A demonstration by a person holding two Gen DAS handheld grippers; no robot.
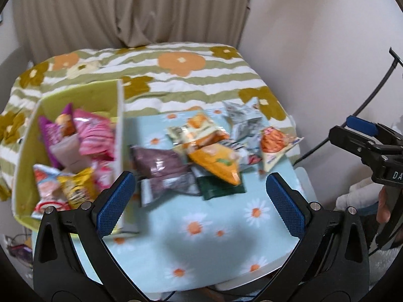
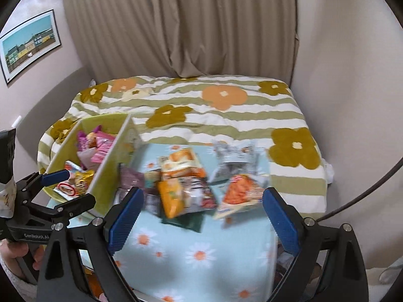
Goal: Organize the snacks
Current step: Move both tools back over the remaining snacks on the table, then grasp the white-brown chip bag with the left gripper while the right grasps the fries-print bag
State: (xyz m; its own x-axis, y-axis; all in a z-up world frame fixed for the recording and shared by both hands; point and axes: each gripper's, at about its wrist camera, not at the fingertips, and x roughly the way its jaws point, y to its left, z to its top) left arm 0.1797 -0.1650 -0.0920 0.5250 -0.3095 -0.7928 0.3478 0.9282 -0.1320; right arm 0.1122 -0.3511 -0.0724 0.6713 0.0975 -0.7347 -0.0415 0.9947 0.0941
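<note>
- Left tongs [image 1: 199,198] spread wide, nothing between the blue pads, hovering over the table [image 1: 221,246] near the box's right wall.
- Right tongs [image 2: 202,216] also spread wide, nothing held, hovering over the table's near part.
- Loose snack pile [image 1: 201,156] on the daisy-print cloth at the table's far side: orange packet [image 1: 216,163] on top, brown packet [image 1: 156,163] left of it, dark green packet [image 1: 221,191] underneath, silver-grey packet [image 1: 241,118] at the back, triangular orange-print packet [image 1: 273,146] on the right.
- Green box [image 1: 27,156] at the table's left edge, pink packets [image 1: 93,136] and yellow packet [image 1: 78,188] inside.
- Bed [image 2: 226,115] with flower-stripe blanket behind the table, curtain [image 2: 181,25] beyond.
- Frames motion-blurred, packet labels unreadable.
</note>
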